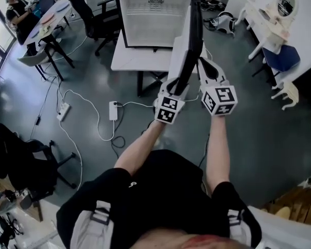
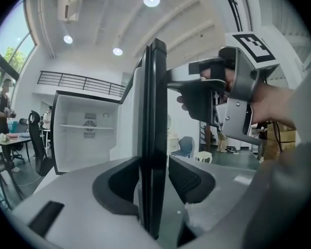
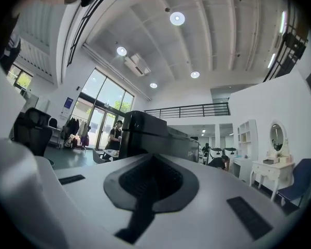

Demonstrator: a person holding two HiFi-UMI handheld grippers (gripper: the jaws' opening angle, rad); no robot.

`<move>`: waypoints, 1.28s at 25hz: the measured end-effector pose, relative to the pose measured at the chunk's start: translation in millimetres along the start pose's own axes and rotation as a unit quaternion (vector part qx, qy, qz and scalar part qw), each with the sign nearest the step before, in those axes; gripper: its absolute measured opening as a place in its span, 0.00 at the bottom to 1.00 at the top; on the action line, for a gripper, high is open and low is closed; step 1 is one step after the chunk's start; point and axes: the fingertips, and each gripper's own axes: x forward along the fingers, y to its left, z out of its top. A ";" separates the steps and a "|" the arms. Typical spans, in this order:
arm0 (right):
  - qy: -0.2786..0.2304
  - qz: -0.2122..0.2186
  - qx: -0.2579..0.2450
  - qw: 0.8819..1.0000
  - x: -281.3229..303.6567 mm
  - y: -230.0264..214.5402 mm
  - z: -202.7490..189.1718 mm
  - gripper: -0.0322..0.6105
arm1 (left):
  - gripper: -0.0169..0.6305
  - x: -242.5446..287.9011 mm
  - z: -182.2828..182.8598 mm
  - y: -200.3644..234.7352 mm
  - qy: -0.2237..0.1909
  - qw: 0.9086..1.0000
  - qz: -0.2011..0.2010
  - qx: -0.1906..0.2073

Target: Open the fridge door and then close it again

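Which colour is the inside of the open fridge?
The fridge interior is white; the left gripper view shows it best.

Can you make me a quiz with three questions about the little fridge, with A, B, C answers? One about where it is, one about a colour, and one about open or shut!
1. Where does the fridge stand?
A on the floor; B on a white table; C on a chair.

2. What colour is the fridge's inside?
A red; B green; C white.

3. How are the right gripper's jaws?
A together, nothing between them; B wide apart; C closed on a cup.

Answers:
1 B: in the head view its base sits on the tabletop.
2 C: the left gripper view looks into the open compartment, which is white.
3 A: the right gripper view shows the pads meeting, empty.
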 end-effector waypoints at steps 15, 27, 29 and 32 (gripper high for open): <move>-0.028 0.065 0.002 0.998 97.7 77.4 -9.0 0.04 | 0.27 -34.1 -0.8 126.7 -0.035 0.999 0.026 -0.023; -0.050 0.081 -0.002 0.995 288.5 138.9 -9.2 0.04 | 0.29 -5.2 16.9 335.8 -0.028 0.999 -0.023 -0.015; -0.048 0.068 -0.005 0.997 315.7 141.1 -11.5 0.04 | 0.30 5.4 18.9 363.4 -0.029 0.998 -0.046 -0.010; -0.042 0.049 -0.012 0.998 349.1 142.8 -15.8 0.04 | 0.30 20.1 18.5 396.3 -0.028 0.997 -0.073 -0.006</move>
